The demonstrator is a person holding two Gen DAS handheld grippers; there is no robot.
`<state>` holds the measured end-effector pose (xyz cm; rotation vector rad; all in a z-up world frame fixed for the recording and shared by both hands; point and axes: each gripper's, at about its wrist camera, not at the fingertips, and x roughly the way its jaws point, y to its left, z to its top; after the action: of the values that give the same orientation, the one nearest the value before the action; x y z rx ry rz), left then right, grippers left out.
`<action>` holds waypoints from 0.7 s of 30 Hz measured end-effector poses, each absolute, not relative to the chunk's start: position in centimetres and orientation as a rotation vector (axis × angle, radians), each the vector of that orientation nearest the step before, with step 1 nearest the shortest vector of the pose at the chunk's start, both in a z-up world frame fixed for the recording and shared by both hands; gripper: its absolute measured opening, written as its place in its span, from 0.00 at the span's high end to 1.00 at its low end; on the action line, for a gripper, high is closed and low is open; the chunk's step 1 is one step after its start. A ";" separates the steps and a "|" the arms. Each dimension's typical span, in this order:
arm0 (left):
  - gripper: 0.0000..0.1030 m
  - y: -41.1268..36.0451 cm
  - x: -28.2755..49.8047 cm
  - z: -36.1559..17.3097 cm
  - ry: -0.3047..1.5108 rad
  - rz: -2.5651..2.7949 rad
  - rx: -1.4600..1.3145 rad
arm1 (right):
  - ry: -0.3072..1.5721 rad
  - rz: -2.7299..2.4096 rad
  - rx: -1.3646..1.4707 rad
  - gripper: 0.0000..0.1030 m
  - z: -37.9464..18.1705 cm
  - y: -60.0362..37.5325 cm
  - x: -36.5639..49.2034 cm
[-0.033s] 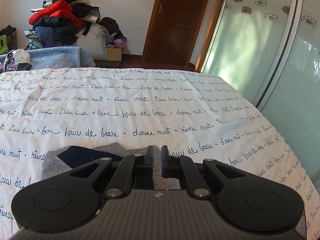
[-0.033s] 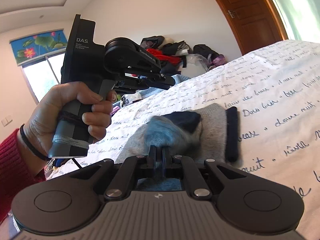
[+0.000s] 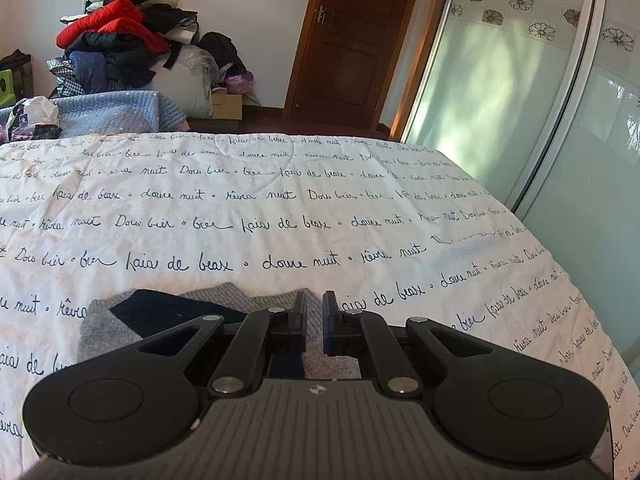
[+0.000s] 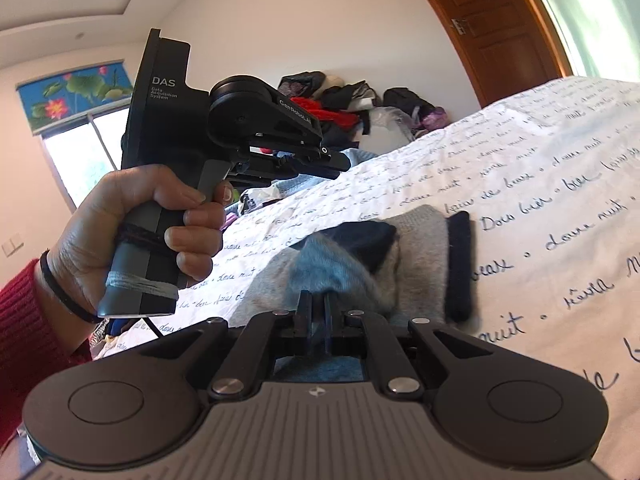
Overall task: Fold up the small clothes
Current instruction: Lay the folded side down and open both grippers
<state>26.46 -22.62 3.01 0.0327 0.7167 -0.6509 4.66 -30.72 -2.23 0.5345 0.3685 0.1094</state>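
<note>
Small grey knit sock w/ navy cuff & heel (image 4: 420,252) lay partly folded on script-printed white bedspread (image 4: 560,184), toe end bunched up.

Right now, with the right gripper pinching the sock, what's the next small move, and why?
Probably carry the pinched fold across toward the dark cuff. The right gripper is shut on a raised bunch of the grey sock, the rest lies flat on the bedspread, and the left gripper hangs shut, clear above.

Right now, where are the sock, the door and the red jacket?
Sock (image 4: 420,248), right wrist view: grey middle.
Door (image 3: 352,40), left wrist view: centre panel.
Red jacket (image 3: 116,16), left wrist view: top fold.
</note>
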 end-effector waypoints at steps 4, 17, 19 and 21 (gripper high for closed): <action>0.92 -23.4 26.3 2.4 0.738 -0.654 0.040 | 0.396 0.093 0.566 0.94 -3.1 -31.6 4.3; 0.74 -18.6 25.5 0.9 0.813 -0.604 0.087 | 0.542 0.158 0.662 0.89 -5.2 -34.3 4.4; 0.64 -17.6 24.0 0.7 0.794 -0.613 0.108 | 0.522 0.155 0.705 0.76 -4.7 -35.7 4.7; 0.54 -16.8 21.7 0.5 0.753 -0.624 0.160 | 0.483 0.148 0.746 0.29 -3.9 -37.4 5.3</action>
<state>21.73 -16.77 0.47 0.1597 0.7532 -0.6237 5.35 -37.36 -3.94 0.7463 0.4829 0.1482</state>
